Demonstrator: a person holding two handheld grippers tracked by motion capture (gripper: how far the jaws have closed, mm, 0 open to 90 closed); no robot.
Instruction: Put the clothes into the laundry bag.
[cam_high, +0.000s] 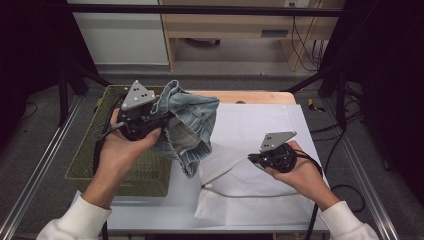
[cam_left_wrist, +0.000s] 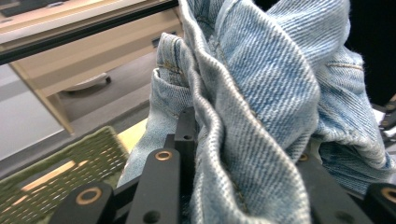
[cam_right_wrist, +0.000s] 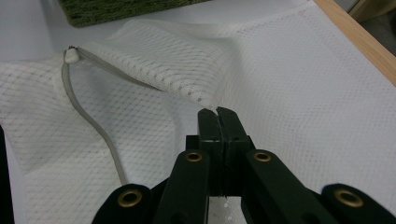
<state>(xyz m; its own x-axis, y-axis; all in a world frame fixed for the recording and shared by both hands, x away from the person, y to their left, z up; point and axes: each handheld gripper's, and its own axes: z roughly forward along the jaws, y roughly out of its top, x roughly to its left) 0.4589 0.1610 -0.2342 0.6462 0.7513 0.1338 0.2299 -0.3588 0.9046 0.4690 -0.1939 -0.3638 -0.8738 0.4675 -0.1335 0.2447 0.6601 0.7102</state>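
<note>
A bundle of pale blue denim (cam_high: 187, 127) is held up in the air between the green woven basket (cam_high: 125, 167) and the white mesh laundry bag (cam_high: 260, 150) — crumpled, seams and hems showing, folds hanging down. It is clamped in the left gripper (cam_high: 162, 117), whose jaws are pressed into thick cloth. Over on the table, an edge of the mesh bag is pinched and lifted by the right gripper (cam_right_wrist: 218, 111), jaws fully together — the grey zipper (cam_right_wrist: 88, 116) is seen lying open along the bag's mouth.

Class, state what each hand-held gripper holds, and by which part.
The left hand-held gripper clamps a bunched fold of the denim garment. The right hand-held gripper pinches the mesh laundry bag at its raised opening edge.
</note>
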